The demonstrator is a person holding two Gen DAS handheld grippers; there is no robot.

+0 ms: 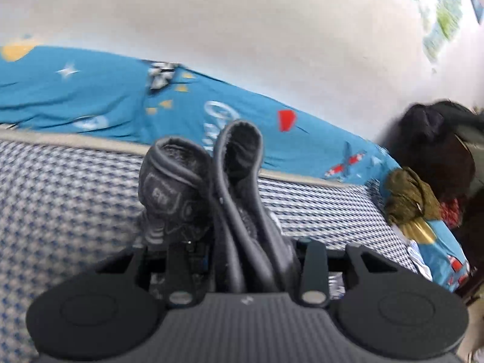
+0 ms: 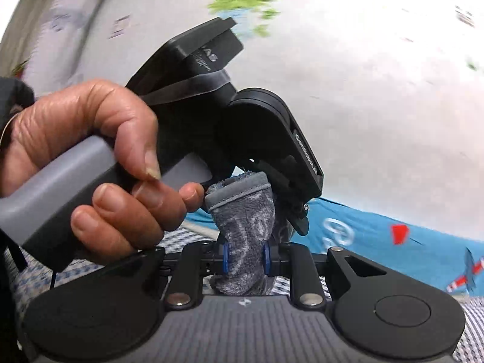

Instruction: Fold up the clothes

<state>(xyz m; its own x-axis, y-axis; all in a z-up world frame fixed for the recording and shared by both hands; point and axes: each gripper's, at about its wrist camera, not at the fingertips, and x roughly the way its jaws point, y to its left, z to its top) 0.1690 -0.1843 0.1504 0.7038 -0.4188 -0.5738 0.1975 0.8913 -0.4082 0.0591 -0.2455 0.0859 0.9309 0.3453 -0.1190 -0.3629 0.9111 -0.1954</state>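
Note:
A dark grey fleece garment with bound edges and a pale print bunches up in loops from between the jaws of my left gripper, which is shut on it. The cloth hides the fingertips. In the right wrist view my right gripper is shut on a twisted part of the same grey garment, its blue pads pressing on both sides. Just above it a person's hand holds the left gripper, whose fingers point down at the garment's hemmed edge. Both grippers hang above the bed.
Below lies a bed with a blue-and-white checked mat and a teal printed sheet behind it. A heap of dark clothes and an olive cloth sit at the bed's right end. A white wall stands behind.

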